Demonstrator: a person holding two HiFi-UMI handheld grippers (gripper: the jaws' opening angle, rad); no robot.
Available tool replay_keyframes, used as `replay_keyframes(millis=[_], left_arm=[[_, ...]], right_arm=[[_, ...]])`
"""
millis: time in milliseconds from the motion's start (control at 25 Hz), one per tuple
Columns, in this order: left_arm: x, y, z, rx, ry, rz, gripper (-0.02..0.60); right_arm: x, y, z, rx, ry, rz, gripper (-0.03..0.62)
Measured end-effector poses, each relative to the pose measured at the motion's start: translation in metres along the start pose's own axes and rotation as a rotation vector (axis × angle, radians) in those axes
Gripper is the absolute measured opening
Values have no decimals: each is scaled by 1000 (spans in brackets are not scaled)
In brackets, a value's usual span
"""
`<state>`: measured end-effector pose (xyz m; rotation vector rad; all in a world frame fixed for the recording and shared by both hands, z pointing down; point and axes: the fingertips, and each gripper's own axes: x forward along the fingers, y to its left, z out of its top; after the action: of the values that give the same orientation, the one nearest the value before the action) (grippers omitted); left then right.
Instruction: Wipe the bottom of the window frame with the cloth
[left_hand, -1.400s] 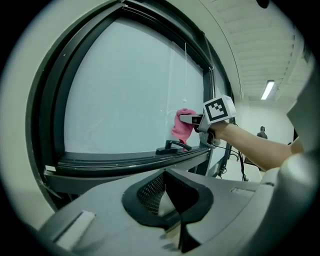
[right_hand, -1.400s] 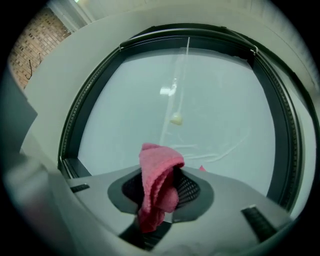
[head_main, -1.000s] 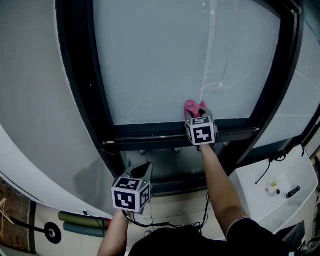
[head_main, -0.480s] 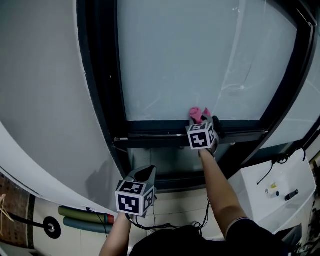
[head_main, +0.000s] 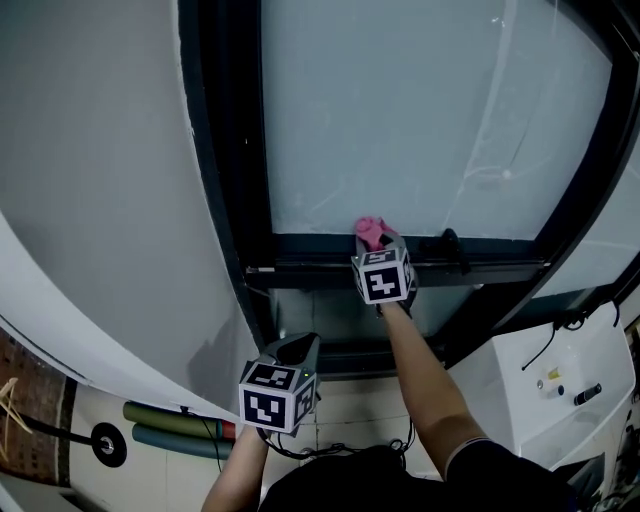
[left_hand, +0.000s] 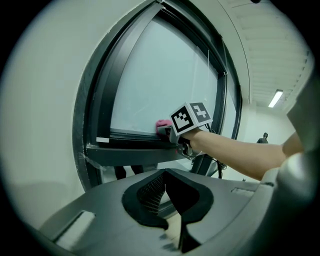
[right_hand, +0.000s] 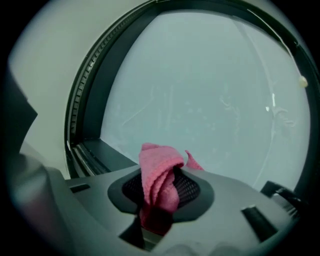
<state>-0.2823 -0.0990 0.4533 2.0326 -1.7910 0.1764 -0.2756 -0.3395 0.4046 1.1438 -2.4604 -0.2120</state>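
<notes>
Jaws of right gripper (right_hand: 160, 195) pinching pink cloth (right_hand: 156, 167) at window frame (head_main: 300, 268) bottom, left gripper (left_hand: 170, 195) jaws together, empty

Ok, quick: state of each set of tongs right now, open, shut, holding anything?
Left tongs: shut, nothing between them.
Right tongs: shut on the pink cloth.
</notes>
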Motion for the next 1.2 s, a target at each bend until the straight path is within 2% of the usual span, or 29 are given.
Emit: replay_keyframes(millis=[240, 440, 1000, 1200], left_arm=[[-21, 20, -5, -14, -6, 57, 8], [-35, 37, -12, -32, -10, 102, 8], [-62, 55, -10, -5, -7, 169, 9], [-61, 52, -11, -2, 1, 166, 8]], right_arm=[[13, 72, 27, -26, -21, 128, 117], [25, 110, 43, -30, -24, 199, 117], [35, 157, 55, 96, 12, 267, 112], [35, 158, 55, 67, 4, 286, 114]])
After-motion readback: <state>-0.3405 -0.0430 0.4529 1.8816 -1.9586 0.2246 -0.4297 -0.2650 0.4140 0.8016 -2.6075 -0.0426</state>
